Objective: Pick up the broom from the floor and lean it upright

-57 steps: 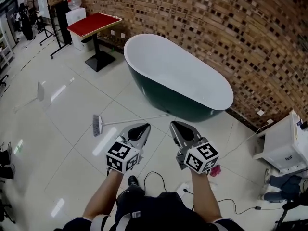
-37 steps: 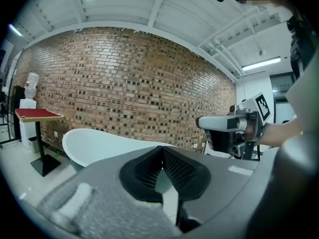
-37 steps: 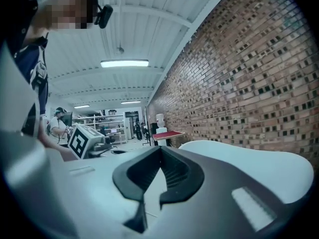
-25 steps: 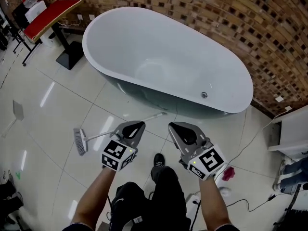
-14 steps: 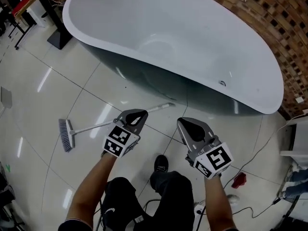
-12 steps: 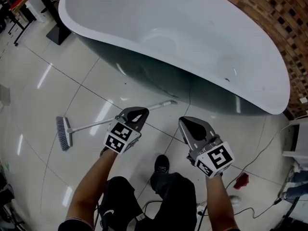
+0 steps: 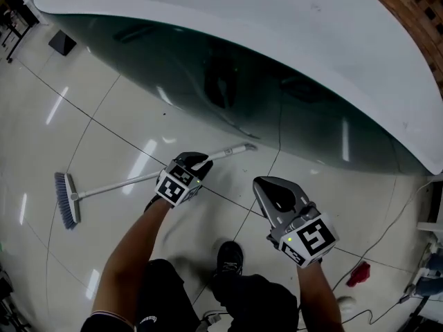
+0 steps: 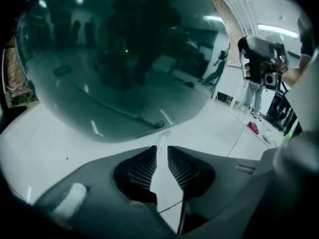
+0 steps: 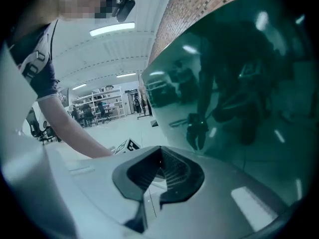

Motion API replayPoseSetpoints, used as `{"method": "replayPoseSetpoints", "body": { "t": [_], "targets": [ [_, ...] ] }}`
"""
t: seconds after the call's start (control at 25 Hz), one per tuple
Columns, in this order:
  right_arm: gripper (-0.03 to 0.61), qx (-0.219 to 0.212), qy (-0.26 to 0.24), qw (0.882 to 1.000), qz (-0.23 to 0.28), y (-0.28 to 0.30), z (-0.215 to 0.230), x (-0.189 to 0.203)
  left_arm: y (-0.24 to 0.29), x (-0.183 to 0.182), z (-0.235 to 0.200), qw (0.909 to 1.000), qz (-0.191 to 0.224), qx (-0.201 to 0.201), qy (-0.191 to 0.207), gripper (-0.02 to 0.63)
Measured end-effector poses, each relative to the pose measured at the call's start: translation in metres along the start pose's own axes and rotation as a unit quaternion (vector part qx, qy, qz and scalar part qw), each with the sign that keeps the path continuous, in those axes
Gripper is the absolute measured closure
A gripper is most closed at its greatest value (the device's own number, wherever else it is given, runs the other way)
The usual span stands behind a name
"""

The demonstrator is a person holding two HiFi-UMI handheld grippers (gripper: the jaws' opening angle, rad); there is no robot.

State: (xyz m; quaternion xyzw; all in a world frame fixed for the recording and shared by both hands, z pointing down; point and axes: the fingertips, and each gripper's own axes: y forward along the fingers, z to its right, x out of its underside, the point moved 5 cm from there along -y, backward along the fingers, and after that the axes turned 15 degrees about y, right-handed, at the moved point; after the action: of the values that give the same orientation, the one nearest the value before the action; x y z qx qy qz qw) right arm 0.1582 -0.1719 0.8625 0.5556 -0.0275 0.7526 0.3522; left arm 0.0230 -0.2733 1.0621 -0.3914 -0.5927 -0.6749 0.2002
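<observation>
The broom lies flat on the white tile floor. Its blue-grey brush head (image 7: 67, 200) is at the left, and its pale handle (image 7: 118, 184) runs right to an end (image 7: 243, 146) close to the bathtub. My left gripper (image 7: 199, 160) is low over the handle near that end. Its jaws are opening, a narrow gap shows between the ribbed pads (image 8: 144, 167), and they press on nothing. The handle's tip (image 8: 160, 141) shows just ahead of the left gripper (image 8: 162, 152). My right gripper (image 7: 270, 185) hovers to the right, shut and empty (image 9: 159, 156).
A dark green bathtub (image 7: 242, 81) with a white rim stands right behind the broom and fills both gripper views (image 8: 124, 59). A red cloth (image 7: 358, 274) and a cable (image 7: 387, 230) lie at the right. The person's shoe (image 7: 228, 258) is below the grippers.
Both grippers and the head camera have sunk toward the floor. The left gripper came down onto the handle's end and its jaws parted from shut; the right one stays shut.
</observation>
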Motion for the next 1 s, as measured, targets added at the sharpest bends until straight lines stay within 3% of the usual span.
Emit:
{"method": "replayPoseSetpoints", "body": {
  "t": [0.28, 0.48, 0.64, 0.8, 1.0],
  "targets": [
    [0.575, 0.009, -0.007, 1.0, 0.008, -0.004, 0.017, 0.014, 0.059, 0.043, -0.014, 0.9932, -0.081, 0.035, 0.075, 0.463],
    [0.575, 0.02, -0.002, 1.0, -0.002, -0.015, 0.022, 0.023, 0.081, 0.075, -0.013, 0.9764, -0.166, 0.051, 0.129, 0.46],
    [0.575, 0.034, 0.002, 0.999, -0.006, -0.023, 0.03, 0.023, 0.09, 0.082, -0.015, 0.9713, -0.186, 0.071, 0.13, 0.463],
    [0.575, 0.043, 0.005, 0.999, -0.003, -0.029, 0.036, 0.022, 0.094, 0.085, -0.014, 0.9718, -0.186, 0.083, 0.119, 0.473],
    [0.575, 0.045, -0.003, 0.999, -0.006, -0.029, 0.032, 0.02, 0.093, 0.084, -0.003, 0.9618, -0.201, 0.104, 0.154, 0.523]
  ]
}}
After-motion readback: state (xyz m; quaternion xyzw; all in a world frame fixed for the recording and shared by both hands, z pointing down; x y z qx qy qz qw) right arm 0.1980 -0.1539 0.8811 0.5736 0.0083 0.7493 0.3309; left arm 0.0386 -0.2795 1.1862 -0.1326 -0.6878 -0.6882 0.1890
